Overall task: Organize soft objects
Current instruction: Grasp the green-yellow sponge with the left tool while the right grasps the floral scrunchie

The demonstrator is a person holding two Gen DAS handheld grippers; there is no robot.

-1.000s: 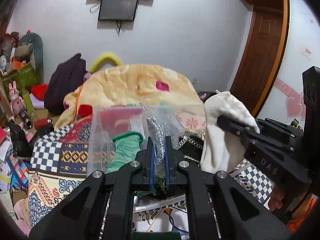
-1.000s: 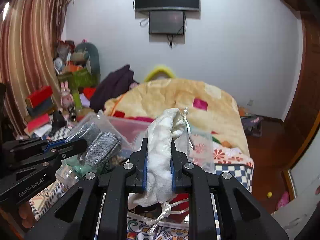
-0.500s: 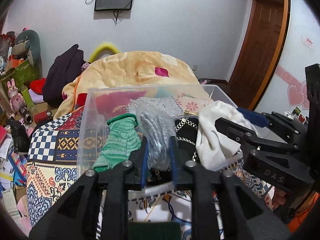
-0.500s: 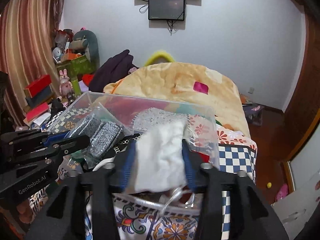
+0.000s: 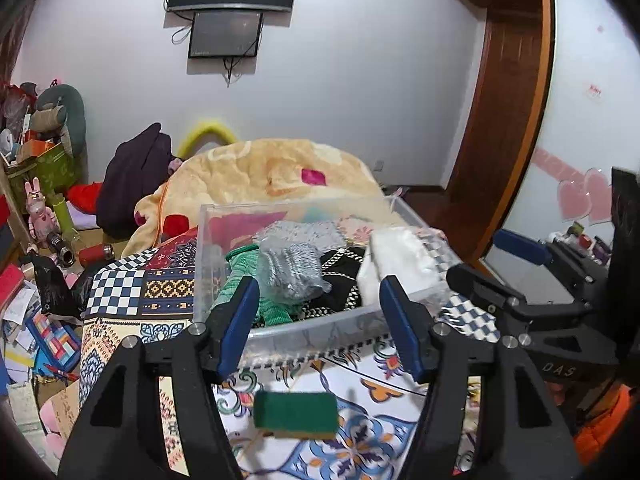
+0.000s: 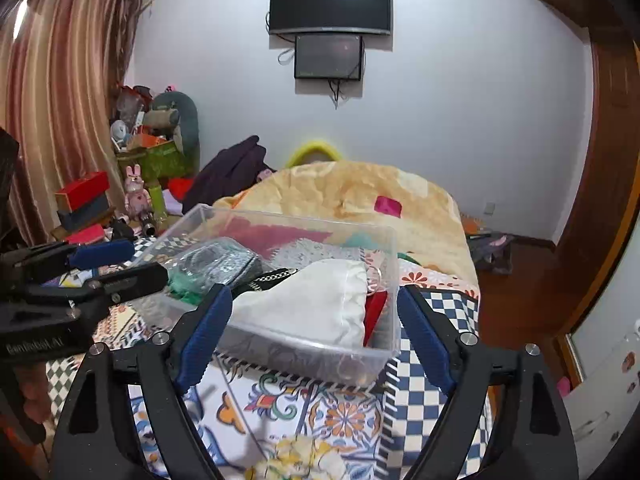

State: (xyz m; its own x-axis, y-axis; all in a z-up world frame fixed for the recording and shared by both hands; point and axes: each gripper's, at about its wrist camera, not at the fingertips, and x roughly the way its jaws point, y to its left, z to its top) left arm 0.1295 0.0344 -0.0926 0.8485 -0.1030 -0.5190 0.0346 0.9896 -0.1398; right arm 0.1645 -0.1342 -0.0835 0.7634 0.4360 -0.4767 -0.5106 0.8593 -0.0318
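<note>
While both tools hang just short of it, the clear bin (image 5: 320,322) sits on the patterned bedspread (image 5: 120,292) and holds all the soft things. A white pouch (image 6: 312,308) lies at its right end, resting against the near wall; a bagged grey knit (image 5: 290,270) sits toward the middle on top of a green knit piece (image 5: 240,280), with something black with a pale chain pattern (image 5: 340,276) between the grey bundle and the pouch. A red item (image 6: 374,312) shows beside the pouch at the bin's right wall.

Near the bin's front wall, the left hand-held gripper (image 5: 320,320) has its blue-padded fingers (image 5: 236,320) spread wide with nothing between them. The right hand-held gripper (image 6: 316,328) is likewise spread wide and carrying nothing, its pads framing the pouch end of the bin from the near side. Each tool shows in the other's view, the left one (image 6: 80,284) at the bin's left corner and the right one (image 5: 520,296) off the bin's right corner.

On the bedspread in front of the bin lies a green sponge (image 5: 296,410). Behind the bin a yellow blanket (image 6: 352,192) is heaped on the bed, with a dark garment (image 6: 228,172) at its left. A TV (image 6: 330,4) hangs on the far wall, a striped curtain (image 6: 60,92) hangs at the left, and clutter with a pink rabbit toy (image 6: 134,192) fills the corner.
</note>
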